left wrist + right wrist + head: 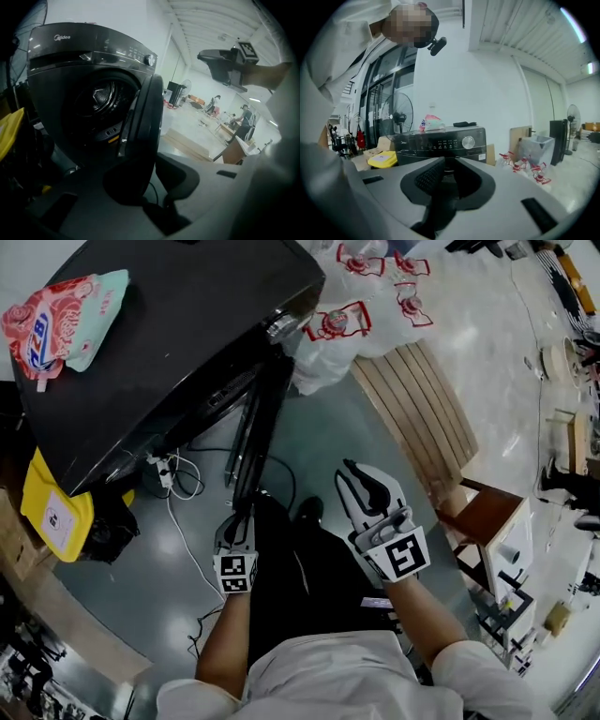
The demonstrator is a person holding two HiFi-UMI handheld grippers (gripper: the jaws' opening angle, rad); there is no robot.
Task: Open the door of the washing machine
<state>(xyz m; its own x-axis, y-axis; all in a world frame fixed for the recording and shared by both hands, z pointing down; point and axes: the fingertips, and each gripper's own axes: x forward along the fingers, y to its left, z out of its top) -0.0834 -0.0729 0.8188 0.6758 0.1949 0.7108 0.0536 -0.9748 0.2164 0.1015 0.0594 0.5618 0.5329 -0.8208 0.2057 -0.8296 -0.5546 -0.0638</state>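
Observation:
A black front-loading washing machine (159,343) stands at the upper left, and its round door (258,427) is swung wide open, pointing toward me. In the left gripper view the door (147,112) shows edge-on beside the open drum (101,101). My left gripper (239,521) sits low, just short of the door's outer edge. Its jaws (157,180) stand slightly apart and hold nothing. My right gripper (364,486) hovers to the right of the door, away from it. It faces the machine's control panel (440,140), and the right gripper (450,180) has a clear gap and nothing in it.
A pink snack bag (61,320) lies on the machine's top. A yellow box (56,512) and a cable (183,484) lie on the floor to its left. Slatted wooden boards (417,413), white bags of bottles (347,320) and a wooden table (487,521) are on the right.

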